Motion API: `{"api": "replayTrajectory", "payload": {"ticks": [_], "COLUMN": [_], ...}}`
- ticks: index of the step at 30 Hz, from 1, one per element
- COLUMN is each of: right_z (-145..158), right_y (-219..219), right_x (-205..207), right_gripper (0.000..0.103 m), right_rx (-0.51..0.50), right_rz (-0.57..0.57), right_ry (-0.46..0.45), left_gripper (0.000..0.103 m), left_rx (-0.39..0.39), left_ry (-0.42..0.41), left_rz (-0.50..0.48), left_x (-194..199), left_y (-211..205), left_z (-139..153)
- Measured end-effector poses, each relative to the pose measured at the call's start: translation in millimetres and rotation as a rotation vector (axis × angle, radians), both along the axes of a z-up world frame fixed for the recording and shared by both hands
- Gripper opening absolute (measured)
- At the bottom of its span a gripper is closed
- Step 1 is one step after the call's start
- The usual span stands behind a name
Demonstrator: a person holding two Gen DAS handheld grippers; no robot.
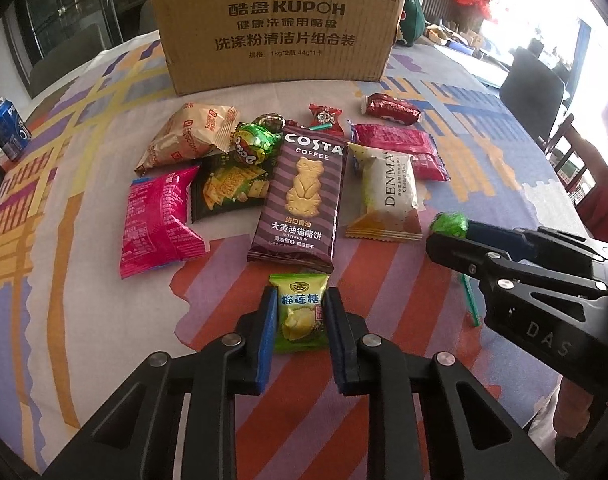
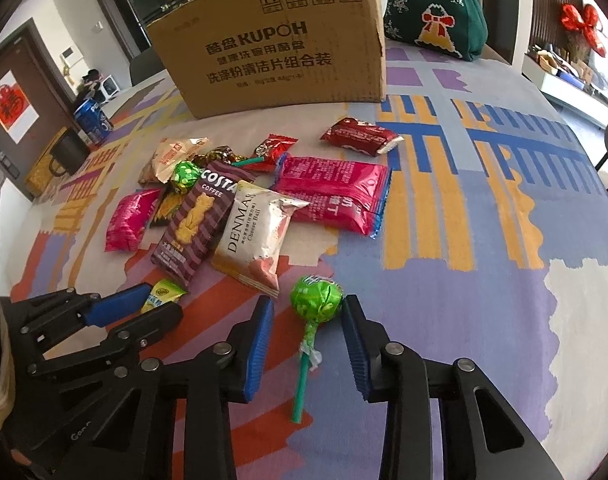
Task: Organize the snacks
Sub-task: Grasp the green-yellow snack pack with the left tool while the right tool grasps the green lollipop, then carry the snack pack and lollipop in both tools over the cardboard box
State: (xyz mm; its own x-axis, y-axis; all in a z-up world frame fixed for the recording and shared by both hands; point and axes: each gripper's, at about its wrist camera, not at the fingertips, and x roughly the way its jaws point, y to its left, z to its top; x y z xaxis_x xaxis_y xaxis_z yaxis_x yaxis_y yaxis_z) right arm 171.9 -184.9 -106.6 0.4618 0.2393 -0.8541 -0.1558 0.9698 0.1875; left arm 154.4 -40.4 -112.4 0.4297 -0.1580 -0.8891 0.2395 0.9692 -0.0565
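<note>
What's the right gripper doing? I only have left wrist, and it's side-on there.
Observer: The right gripper is open, one finger on each side of the green lollipop. The head lies nearer the right-hand pad, with a clear gap to the other.
Operator: Which way does the stick go? I only see a bit of it.
Observer: It runs back between the fingers toward the camera, flat on the tablecloth.
Operator: The left gripper is closed on the durian candy. Is there anything left of the pile besides the blue can?
Observer: A black mug stands beside the can.
</note>
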Motion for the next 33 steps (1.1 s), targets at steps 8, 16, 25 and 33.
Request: {"api": "replayTrajectory", "payload": {"ticks": [8, 16, 25, 33], "right_z": [5.9, 23.6, 48.6, 70.5], "right_y": [2.3, 7.9, 14.5, 20.8], "right_x": [-4.0, -15.5, -25.8, -17.0], "right_gripper": [0.027, 0.027, 0.027, 0.027], "right_rx": [0.014, 0.029, 0.047, 0.059], "right_rz": [0.022, 0.05, 0.077, 0.098], "right_ry": [-0.018, -0.062, -0.136, -0.228], "left_gripper": [0.024, 0.024, 0.024, 0.024], "left_rx": [-0.011, -0.03, -0.058, -0.049], "left_ry": [-0.033, -0.109, -0.206, -0.304], "left_rz": [0.01, 0.025, 0.048, 0.084], "left_x": [-4.4, -11.2, -15.0, -3.2], "left_y": [1.6, 7.2, 13.1, 21.4], "left_z": [10.5, 35.6, 69.3, 96.1]}}
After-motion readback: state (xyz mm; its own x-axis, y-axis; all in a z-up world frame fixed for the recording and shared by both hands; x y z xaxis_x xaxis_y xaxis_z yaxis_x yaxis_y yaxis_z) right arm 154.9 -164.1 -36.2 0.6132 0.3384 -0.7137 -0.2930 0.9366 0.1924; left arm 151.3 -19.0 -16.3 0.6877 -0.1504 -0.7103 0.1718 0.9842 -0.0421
